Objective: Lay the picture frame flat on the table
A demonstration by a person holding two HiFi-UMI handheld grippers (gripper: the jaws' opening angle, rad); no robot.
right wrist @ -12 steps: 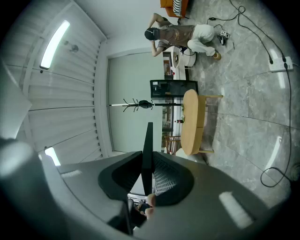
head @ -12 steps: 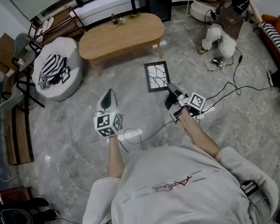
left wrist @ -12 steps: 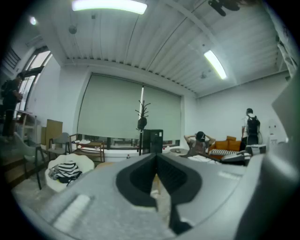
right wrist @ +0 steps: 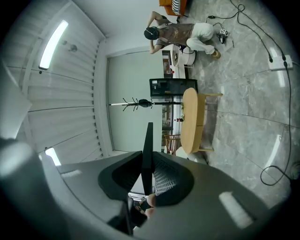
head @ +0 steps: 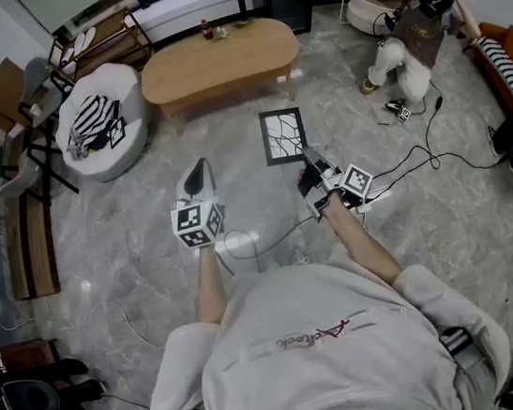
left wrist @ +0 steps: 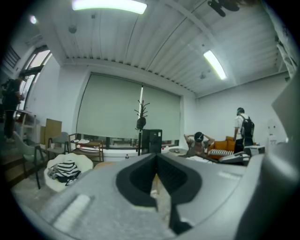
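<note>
Frame in transit, held level, not yet at the table.

Right gripper (head: pixel 310 159) is clamped on the lower corner of the black-edged rectangular picture frame with a branching line print (head: pixel 283 135). Its jaws are nearly closed on the thin edge, which shows edge-on in the right gripper view (right wrist: pixel 148 140). The frame sits at 11 o'clock from that gripper, face up over the grey floor, likely kept level so it can go down flat. The light wooden oval table (head: pixel 236 60) is at 11 o'clock of the frame, well apart. Left gripper (head: pixel 199 171) has its jaws together on nothing and is probably spare for steadying.
</note>
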